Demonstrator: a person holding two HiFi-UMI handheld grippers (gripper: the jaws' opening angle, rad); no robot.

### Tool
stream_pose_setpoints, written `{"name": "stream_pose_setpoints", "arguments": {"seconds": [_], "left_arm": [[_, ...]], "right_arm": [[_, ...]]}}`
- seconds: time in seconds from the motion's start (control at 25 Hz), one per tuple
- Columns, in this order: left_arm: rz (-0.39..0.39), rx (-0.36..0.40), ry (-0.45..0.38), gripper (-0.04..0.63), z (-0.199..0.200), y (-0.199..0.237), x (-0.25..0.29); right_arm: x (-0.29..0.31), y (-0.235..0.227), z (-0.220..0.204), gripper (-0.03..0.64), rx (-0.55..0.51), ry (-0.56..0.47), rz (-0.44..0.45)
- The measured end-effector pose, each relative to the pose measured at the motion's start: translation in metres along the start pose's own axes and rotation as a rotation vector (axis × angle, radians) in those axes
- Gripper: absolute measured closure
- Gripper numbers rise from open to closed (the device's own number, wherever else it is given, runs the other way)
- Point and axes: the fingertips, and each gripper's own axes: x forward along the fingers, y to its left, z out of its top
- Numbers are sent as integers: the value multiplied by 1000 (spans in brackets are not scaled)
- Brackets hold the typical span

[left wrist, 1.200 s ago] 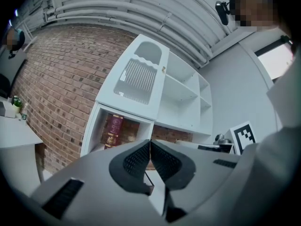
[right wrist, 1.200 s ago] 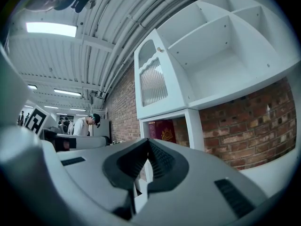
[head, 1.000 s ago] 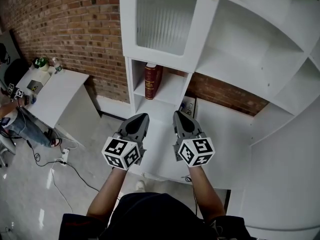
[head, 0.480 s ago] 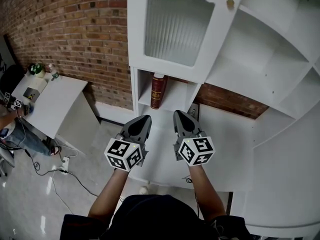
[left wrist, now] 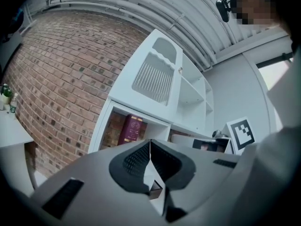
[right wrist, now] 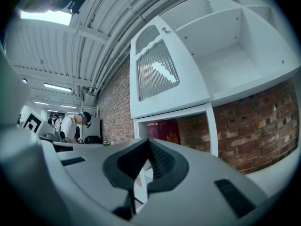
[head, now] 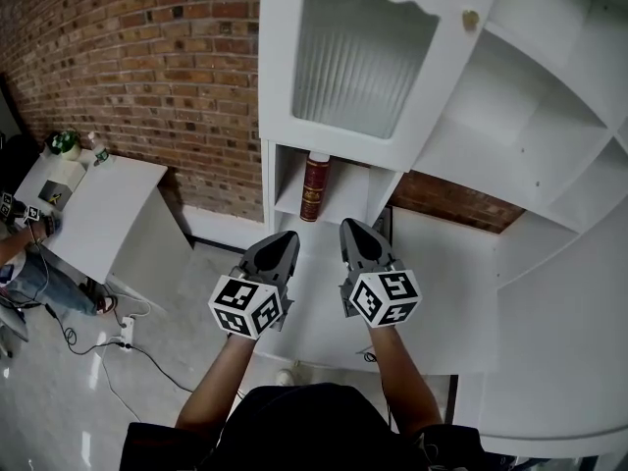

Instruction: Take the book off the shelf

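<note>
A dark red book with gold print stands upright in a small open cubby of the white shelf unit, under a door with ribbed glass. The same book shows in the left gripper view, and the book shows in the right gripper view. My left gripper and right gripper hover side by side just in front of the cubby, well short of the book. Both are shut with nothing between the jaws.
A red brick wall runs behind the shelf unit. A white table with small items stands at the left, with a person seated beside it. Cables lie on the grey floor. Open white shelves spread to the right.
The view has shifted so the shelf and book sit higher and slightly right in the frame. Both grippers hold the same pose, shut and side by side.
</note>
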Motion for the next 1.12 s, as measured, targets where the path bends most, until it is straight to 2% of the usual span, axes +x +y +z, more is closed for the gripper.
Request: {"name": "stream_pose_setpoints", "arguments": {"seconds": [0.44,1.12], "left_arm": [[-11,27,7,578,-7,-3,12],[72,43,8,578,-11,8,65]], "right_arm": [[4,-14,-3,598,-1,-4,-2],[26,-57,-1,598,4,-7,68]]}}
